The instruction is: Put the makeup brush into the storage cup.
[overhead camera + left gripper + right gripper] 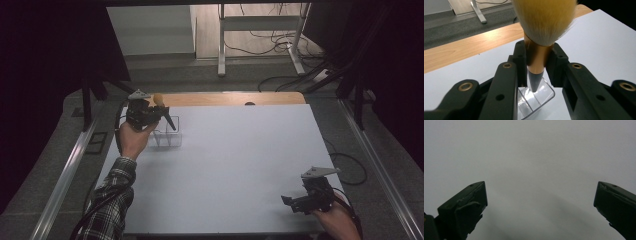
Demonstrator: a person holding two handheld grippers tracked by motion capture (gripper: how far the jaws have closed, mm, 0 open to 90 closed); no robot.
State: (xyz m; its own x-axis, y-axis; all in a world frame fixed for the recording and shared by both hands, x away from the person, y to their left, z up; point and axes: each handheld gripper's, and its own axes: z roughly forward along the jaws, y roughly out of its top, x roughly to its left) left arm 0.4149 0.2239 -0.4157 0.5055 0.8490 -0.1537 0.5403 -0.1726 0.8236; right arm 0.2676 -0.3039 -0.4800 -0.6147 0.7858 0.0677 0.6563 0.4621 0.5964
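- From the high view, we see the left gripper (150, 114) held up at the far left part of the white table (235, 170), clamped on a makeup brush (164, 111) whose yellow bristles point up and away while its dark pointed handle slants down toward a clear plastic holder (166, 138).
- The holder stands on the table just below and beside that gripper; the brush tip hangs over its rim.
- The right gripper (296, 202) sits low at the near right corner of the table, well apart from the holder, jaws spread wide with nothing in them.
- In the left gripper view, both black jaws press on the brush's copper collar (537, 56); the grey tip (534, 83) points into a compartment of the holder (541, 96), but we cannot tell whether it touches.
- In the right gripper view, the right gripper (540, 202) shows its two jaws wide apart over bare white table (536, 157).
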